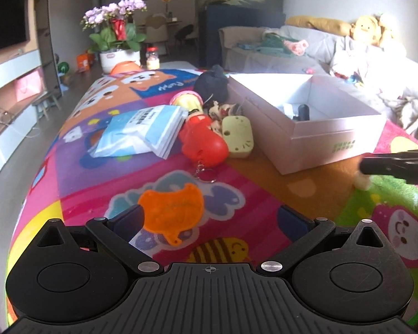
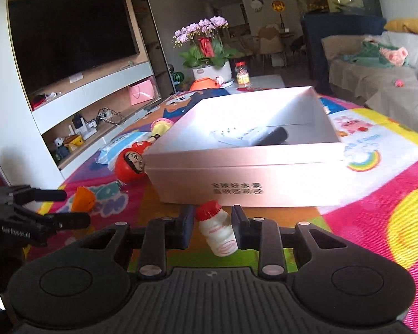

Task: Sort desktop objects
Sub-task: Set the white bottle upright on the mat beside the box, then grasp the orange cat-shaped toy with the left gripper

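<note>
- Left gripper (image 1: 209,220): fingers spread wide, nothing between them, low over the cartoon mat (image 1: 253,167); orange tag (image 1: 171,213) lies flat just ahead.
- Right gripper (image 2: 213,224): fingers bracket a small red-capped bottle (image 2: 216,232), tilted; contact on both sides unclear.
- White box (image 2: 245,178) just beyond the bottle.

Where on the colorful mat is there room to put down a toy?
Free: the mat left of the orange tag, and right of the white box. Crowded: between the tissue pack and the box, where toys pile up.
</note>
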Action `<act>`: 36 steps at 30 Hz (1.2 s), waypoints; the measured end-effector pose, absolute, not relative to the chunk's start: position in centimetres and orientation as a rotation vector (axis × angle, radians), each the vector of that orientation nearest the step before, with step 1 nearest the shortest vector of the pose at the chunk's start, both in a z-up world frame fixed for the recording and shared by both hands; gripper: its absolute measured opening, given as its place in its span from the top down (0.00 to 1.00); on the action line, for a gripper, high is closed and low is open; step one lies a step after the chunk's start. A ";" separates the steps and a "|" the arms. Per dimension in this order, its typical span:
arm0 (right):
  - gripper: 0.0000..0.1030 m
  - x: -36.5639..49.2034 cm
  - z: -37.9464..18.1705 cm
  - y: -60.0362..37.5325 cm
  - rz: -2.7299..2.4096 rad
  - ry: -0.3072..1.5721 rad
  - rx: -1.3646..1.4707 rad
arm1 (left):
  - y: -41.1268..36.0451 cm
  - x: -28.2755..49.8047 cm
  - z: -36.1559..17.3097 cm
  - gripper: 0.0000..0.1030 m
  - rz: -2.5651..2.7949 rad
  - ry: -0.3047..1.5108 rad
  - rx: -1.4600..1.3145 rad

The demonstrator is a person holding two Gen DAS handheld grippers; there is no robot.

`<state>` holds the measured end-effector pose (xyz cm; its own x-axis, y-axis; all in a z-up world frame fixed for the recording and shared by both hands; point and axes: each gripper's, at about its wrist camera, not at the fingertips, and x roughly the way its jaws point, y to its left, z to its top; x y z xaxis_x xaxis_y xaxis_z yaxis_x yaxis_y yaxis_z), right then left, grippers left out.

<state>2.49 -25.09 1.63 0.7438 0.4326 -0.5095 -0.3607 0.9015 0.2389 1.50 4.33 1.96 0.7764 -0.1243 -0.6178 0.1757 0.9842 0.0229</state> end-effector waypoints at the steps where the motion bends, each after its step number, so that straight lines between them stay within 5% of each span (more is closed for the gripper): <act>1: 0.62 2.2 1.6 -25.3 0.426 0.589 0.125 | 4.3 1.6 1.9 0.00 -0.153 0.667 0.083; 4: 0.42 1.3 1.7 -26.4 0.397 0.579 0.135 | 4.5 1.8 1.8 0.00 -0.126 0.680 0.084; 6: 0.17 0.9 1.9 -26.7 0.379 0.568 0.128 | 4.6 2.1 1.8 0.00 -0.107 0.684 0.085; 12: 0.03 -0.5 2.0 -26.2 0.401 0.555 0.069 | 5.5 3.3 1.1 0.00 -0.048 0.725 0.041; 36: 0.00 1.7 0.6 -25.4 0.395 0.726 0.051 | 2.2 2.9 1.1 0.00 -0.167 0.647 0.134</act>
